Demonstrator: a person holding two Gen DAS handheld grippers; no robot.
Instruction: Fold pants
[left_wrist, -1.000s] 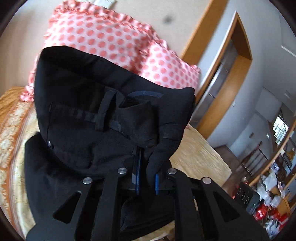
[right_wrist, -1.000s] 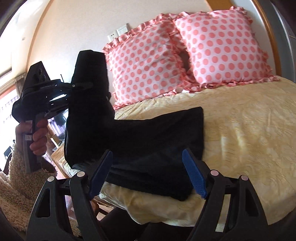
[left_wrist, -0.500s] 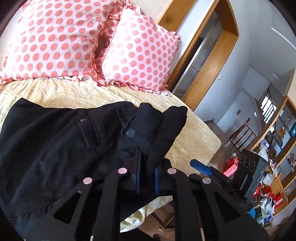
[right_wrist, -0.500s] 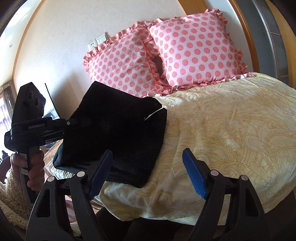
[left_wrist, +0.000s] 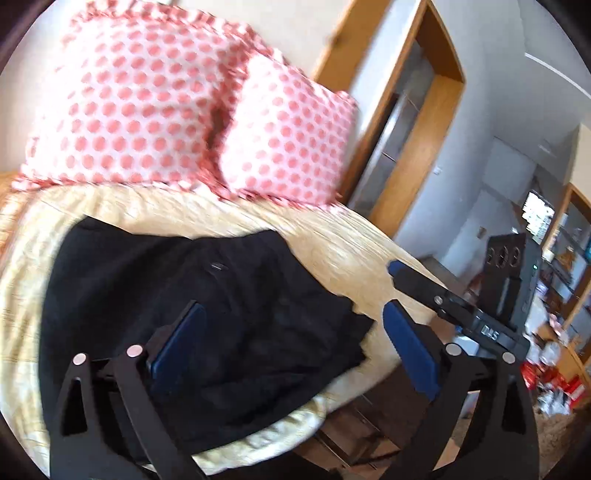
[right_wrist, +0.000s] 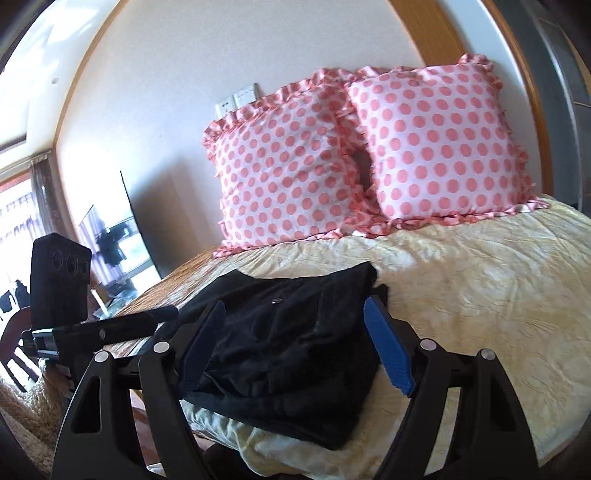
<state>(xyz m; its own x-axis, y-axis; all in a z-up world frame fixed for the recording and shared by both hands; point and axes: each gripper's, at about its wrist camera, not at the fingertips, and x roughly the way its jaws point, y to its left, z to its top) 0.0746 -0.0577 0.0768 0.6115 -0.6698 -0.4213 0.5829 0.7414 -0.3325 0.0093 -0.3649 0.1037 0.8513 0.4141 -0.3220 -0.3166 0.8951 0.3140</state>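
Our left gripper (left_wrist: 291, 343) hangs wide open and empty above the folded black pants (left_wrist: 207, 317), which lie just ahead on the bedspread (left_wrist: 332, 251). Our right gripper (right_wrist: 295, 343), equally spread, holds nothing; the pants lie between its fingers, seemingly ready for tidying.

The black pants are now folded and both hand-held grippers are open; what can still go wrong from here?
The folded black pants lie near the edge of the yellow bedspread, so a nudge might slide them off. Both the left hand-held gripper and the right hand-held gripper hover open close over the cloth; a blue pad could catch a layer while pulling away and undo the fold. The top layer looks rumpled, so it may spring open.
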